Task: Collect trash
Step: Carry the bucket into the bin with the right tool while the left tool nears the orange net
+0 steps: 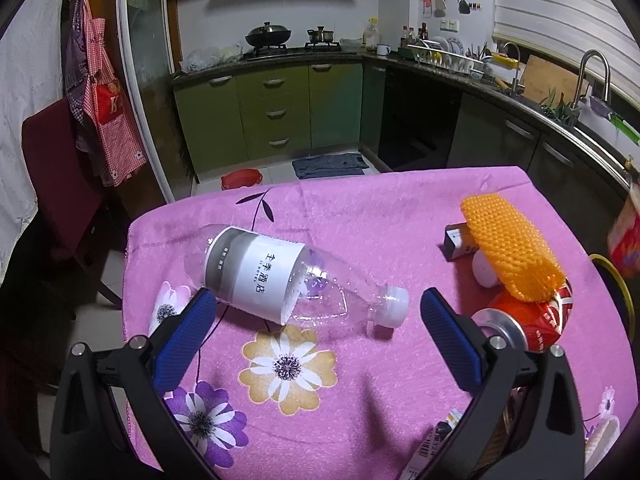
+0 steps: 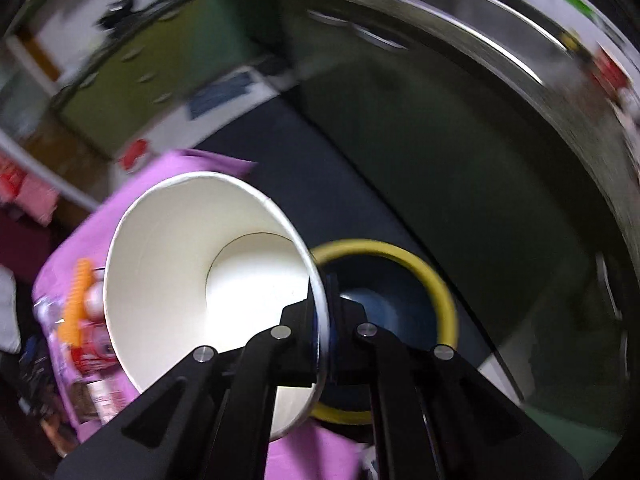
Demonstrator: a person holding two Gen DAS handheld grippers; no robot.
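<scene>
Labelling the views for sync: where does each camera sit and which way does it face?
Left wrist: on the left gripper, angled down over the pink floral tablecloth towards the kitchen; its blue pads stand open near the clear plastic bottle.
Right wrist: on the right gripper, pointing steeply down at the yellow-rimmed bin; it pinches the white paper cup.
Shared: tablecloth, orange bristle brush, crushed red can.

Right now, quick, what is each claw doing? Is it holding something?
Left claw: open, holding nothing; the plastic bottle lies on the table just ahead of it.
Right claw: closed on the rim of the white paper cup.
</scene>
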